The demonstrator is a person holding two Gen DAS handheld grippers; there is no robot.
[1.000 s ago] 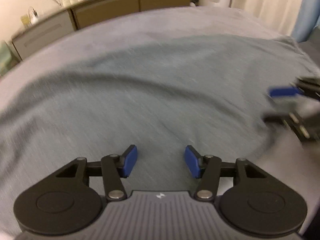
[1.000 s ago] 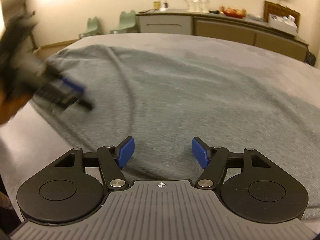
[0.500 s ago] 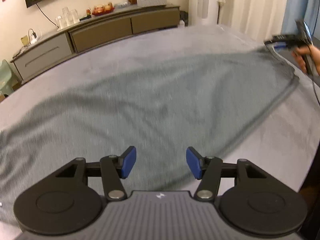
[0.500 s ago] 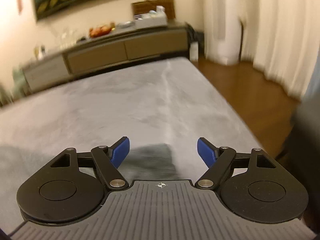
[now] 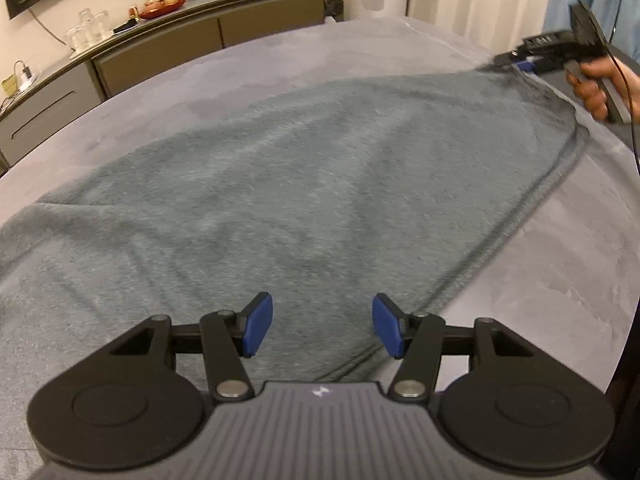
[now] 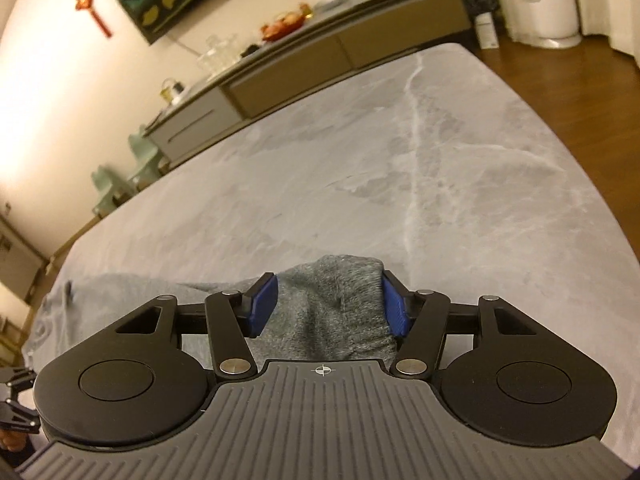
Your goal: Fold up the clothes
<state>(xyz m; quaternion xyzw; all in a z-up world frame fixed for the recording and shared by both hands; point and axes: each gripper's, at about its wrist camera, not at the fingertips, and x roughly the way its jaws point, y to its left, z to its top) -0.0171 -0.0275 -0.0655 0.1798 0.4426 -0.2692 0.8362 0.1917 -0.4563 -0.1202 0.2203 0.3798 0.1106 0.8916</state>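
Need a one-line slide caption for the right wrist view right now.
Right gripper, jaws wide, straddles a bunched corner of the grey garment on the marble-patterned table.

The big grey cloth (image 5: 312, 184) runs off the left edge of the left wrist view, so its far end cannot be seen. Its near edge slips under the left gripper (image 5: 322, 330) and is hidden there. The right gripper (image 5: 536, 60) is small and blurry at the cloth's far corner, and its tips cannot be made out. In the right wrist view, the cloth (image 6: 332, 312) goes under the gripper body. The little things on the sideboard (image 6: 344, 40) are too blurry to name
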